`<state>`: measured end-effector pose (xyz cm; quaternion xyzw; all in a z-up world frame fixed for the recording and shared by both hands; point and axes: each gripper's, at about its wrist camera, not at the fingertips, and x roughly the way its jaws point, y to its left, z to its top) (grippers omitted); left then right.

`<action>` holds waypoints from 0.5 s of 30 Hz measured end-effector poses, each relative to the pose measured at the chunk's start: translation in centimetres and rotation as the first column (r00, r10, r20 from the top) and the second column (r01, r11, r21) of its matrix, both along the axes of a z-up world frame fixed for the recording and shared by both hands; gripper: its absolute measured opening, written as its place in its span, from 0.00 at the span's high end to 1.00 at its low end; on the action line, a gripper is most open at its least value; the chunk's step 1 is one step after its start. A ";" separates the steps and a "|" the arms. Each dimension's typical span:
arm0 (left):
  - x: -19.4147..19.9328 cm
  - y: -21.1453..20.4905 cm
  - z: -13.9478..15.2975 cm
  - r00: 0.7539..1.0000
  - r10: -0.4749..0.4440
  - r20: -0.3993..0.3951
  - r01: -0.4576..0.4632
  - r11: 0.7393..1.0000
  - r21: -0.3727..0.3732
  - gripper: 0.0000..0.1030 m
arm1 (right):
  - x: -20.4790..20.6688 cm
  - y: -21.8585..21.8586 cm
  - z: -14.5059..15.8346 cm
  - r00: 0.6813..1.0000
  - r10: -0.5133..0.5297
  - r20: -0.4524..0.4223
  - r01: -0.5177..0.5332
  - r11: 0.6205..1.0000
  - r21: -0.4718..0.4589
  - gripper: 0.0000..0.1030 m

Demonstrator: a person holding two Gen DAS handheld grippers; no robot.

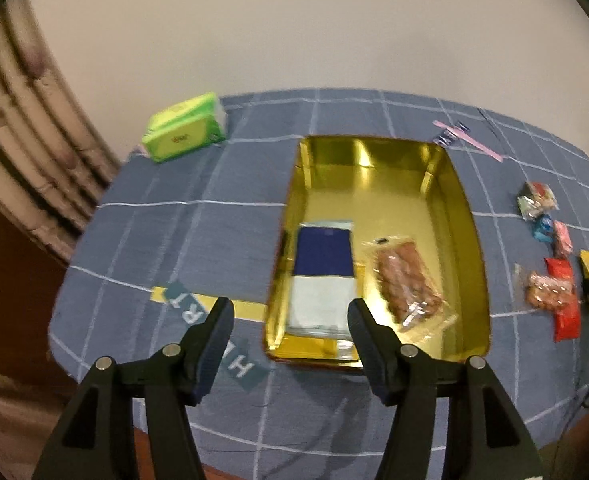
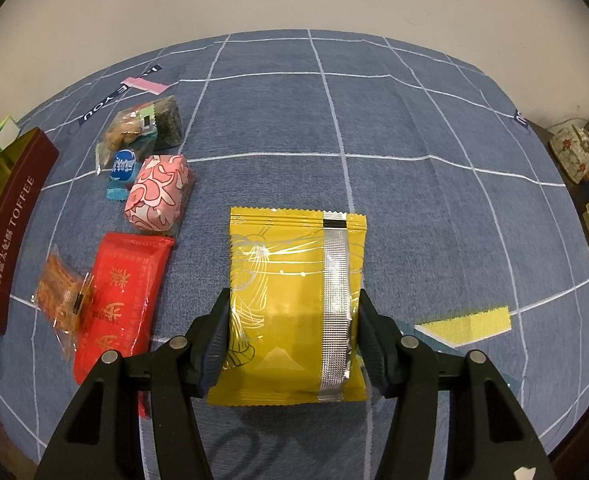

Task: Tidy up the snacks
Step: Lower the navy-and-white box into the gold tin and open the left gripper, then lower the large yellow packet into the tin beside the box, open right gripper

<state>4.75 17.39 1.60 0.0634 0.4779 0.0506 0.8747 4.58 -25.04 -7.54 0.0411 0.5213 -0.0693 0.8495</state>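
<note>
We see the left gripper hanging over the near edge of the gold tin, jaws spread wide with nothing between them. The tin sits on the blue checked cloth, and 2 snacks lie inside it: a blue-and-white packet at the near left and a clear pack of brown pieces just beside it on the right. A green tissue pack rests well apart at the far left of the cloth.

In the right wrist view, the right gripper is clamped on the yellow packet, 1 finger pressing each side edge; the packet shows a silver seam strip running down it. We cannot tell for sure whether the packet's bottom edge touches the cloth or is lifted, the angle is too steep.

Left of the yellow packet we count 5 loose snacks: a red packet, a clear bag of orange crisps overlapping its left edge, a pink patterned wrapped piece, a small blue candy just beside it, and a clear mixed bag further back. The tin's dark red outer wall, lettered TOFFEE, stands at the far left edge.
</note>
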 end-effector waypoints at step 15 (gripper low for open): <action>-2.3 3.6 -1.0 0.994 0.110 0.013 -0.109 0.993 -0.049 0.41 | -0.2 0.6 3.1 0.998 -0.047 0.046 0.046 0.998 0.033 0.48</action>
